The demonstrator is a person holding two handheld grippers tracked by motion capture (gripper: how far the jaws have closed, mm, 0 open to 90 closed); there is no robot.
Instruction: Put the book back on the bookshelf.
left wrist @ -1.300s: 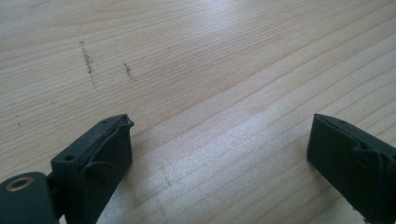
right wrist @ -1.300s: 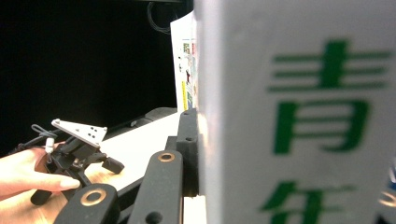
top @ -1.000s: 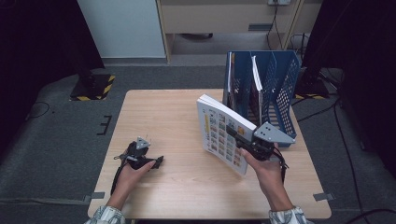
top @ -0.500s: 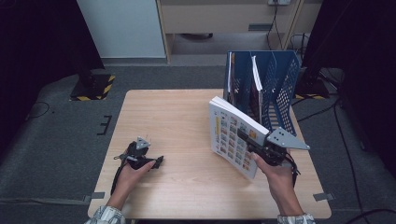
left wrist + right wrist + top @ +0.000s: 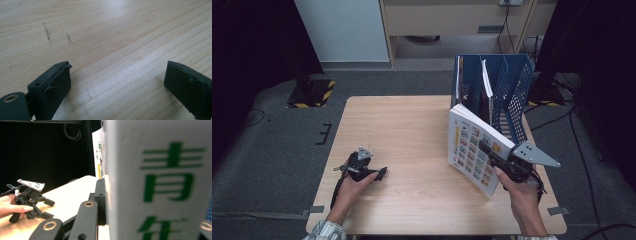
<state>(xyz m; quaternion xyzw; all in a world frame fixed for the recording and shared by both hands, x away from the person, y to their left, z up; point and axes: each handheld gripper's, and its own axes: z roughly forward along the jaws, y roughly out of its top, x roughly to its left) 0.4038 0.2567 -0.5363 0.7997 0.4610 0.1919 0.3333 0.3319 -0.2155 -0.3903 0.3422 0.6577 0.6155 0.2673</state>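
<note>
Book (image 5: pixel 472 150) upright over pale wooden table (image 5: pixel 402 130), grey carpet (image 5: pixel 282 140), dark surroundings

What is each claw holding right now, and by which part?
The right claw is shut on the book, gripping its lower edge near the spine. The left claw holds nothing; it stands open over the table.

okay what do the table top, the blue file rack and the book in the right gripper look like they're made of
Table top: pale wood or wood-look laminate, matte, with visible grain lines. Blue file rack: probably plastic or coated metal, its walls perforated into mesh. Book: paper, with a smooth printed cover, pages fanning at the top edge; the right hand-held gripper clamps it.
</note>
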